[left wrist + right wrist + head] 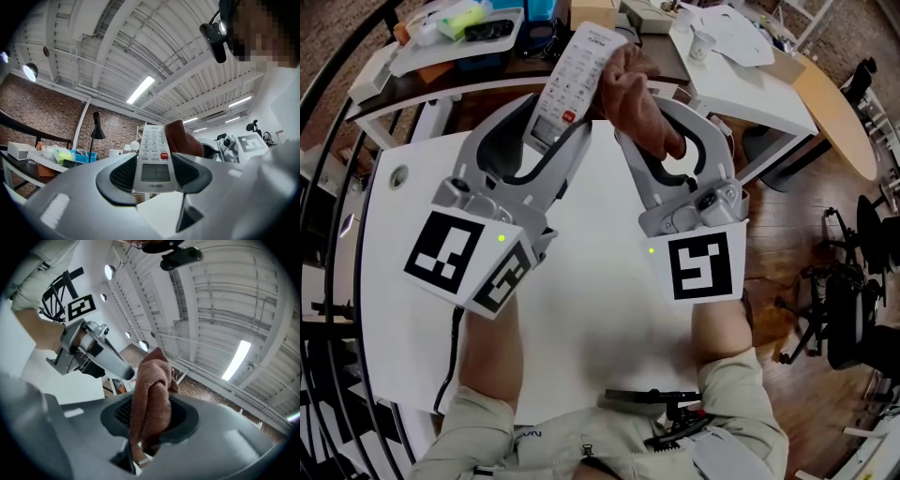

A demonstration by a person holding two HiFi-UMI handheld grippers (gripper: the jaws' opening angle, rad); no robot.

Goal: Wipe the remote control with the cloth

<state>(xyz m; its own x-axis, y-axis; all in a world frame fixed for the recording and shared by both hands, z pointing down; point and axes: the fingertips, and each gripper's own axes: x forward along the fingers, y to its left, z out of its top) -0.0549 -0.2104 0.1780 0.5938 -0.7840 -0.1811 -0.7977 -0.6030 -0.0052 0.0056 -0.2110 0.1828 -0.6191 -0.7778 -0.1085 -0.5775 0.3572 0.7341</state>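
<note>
From the head view, the left gripper (555, 127) was clamped on the lower end of the remote control (577, 70). It was held up in the air above the far edge of the white table (581, 319), button side facing the person. The right gripper (667, 133) had a bunched-up brown cloth (639, 101) pinched in its jaws. The cloth was right against the remote's right edge, though I couldn't say for sure it was pressing on it.

The left gripper view showed the grip best. Both pads squeezed the remote control (152, 159) by its long edges, right around the little display, with the red button and the keys sticking out past the jaws. The cloth (180, 140) poked up just beside it on the right.

In the right gripper view the jaws were closed tight on the cloth (150, 399), which stood up as a folded wad between the pads.

My take: the remote looked like light, stiff, smooth plastic, so it could easily twist or slide out if rubbed hard. Gripping it by the side edges near one end seemed smart, since that left most of the face free to wipe. The cloth looked soft and floppy, so only the part close to the jaws would push with any real force.
</note>
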